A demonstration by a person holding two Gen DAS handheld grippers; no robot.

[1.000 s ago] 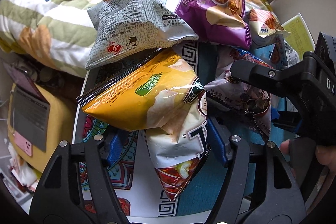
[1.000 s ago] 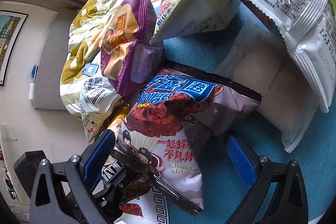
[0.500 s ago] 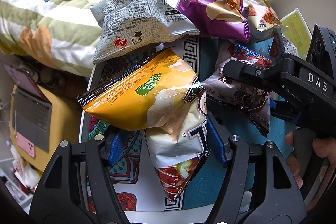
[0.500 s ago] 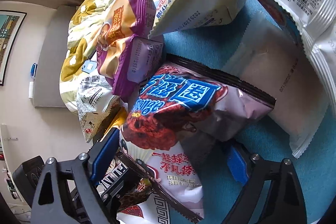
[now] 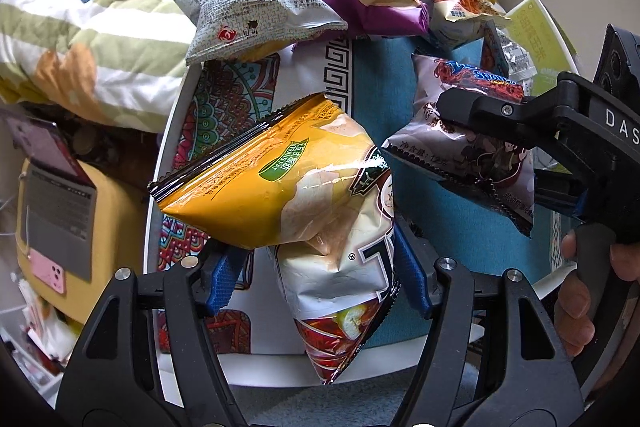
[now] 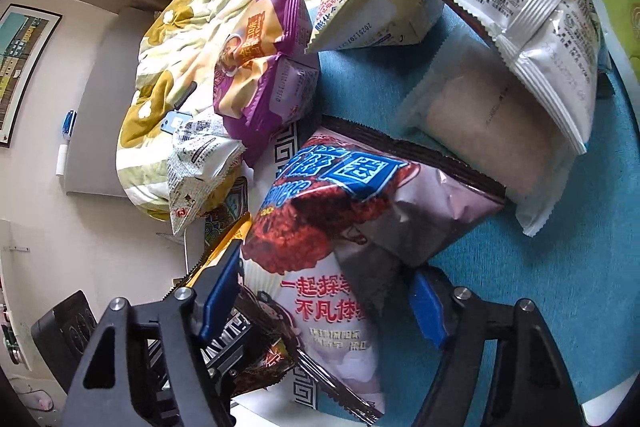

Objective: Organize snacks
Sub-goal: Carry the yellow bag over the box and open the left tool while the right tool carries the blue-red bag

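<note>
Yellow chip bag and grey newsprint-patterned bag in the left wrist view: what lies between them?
Only bare patterned tabletop separates the yellow chip bag from the grey newsprint-patterned bag, in the left wrist view.

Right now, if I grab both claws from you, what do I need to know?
Left claw: shut on the yellow chip bag, held up off the table.
Right claw: closing on the pink-and-brown snack bag, which sits between its pads.
Still loose on the table: purple bag, grey printed bag, orange-and-white bag, white bag and a clear packet partly under it.
Done: two bags grabbed.
Left: put those two away, then sort the rest. I cannot see where they should go.
</note>
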